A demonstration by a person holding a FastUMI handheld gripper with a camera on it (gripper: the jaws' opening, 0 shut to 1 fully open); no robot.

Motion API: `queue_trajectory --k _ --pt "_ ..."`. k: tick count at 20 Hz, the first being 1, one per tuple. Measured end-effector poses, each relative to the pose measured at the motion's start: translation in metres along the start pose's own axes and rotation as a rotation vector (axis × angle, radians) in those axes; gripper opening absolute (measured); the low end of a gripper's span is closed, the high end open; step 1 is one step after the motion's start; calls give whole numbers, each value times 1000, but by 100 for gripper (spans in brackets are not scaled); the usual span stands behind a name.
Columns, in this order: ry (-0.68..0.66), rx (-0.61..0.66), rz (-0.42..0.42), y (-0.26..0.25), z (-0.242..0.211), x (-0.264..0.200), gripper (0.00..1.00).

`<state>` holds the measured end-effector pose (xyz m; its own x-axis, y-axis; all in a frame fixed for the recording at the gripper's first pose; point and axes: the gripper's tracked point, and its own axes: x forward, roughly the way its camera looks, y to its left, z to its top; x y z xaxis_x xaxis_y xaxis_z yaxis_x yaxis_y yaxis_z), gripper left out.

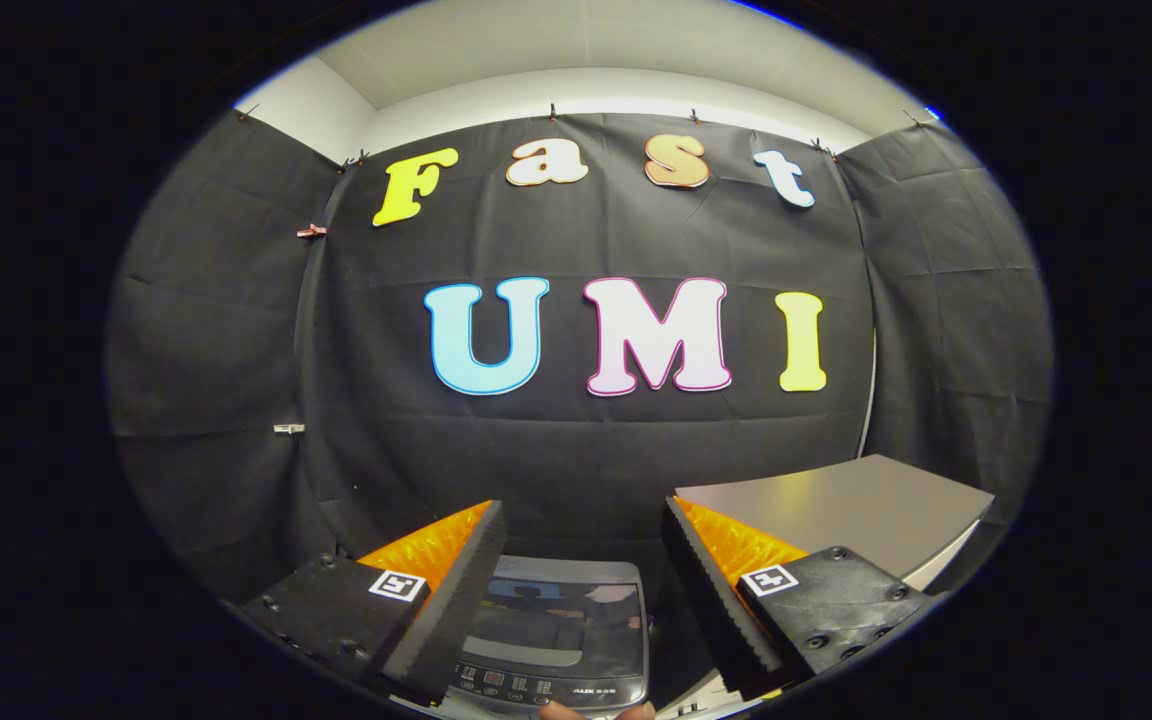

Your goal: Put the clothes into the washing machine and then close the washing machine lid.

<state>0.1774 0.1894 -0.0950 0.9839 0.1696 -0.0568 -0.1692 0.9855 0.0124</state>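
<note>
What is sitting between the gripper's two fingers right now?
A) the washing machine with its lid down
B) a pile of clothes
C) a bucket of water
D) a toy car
A: the washing machine lies low between the open fingers of the gripper, its glass lid flat and its control panel nearest; the fingers hold nothing.

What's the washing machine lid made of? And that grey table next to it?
The washing machine lid looks like dark glossy glass or plastic: it mirrors shapes. The grey table, beyond the open gripper, looks smooth and matte, maybe laminate; it shows a soft sheen.
</note>
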Motion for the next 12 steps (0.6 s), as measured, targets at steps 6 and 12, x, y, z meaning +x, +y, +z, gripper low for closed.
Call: queue_trajectory --k 6,12 --pt "-36 12 -45 -29 22 -32 99" --pt "-43 -3 -64 -41 28 -63 99"
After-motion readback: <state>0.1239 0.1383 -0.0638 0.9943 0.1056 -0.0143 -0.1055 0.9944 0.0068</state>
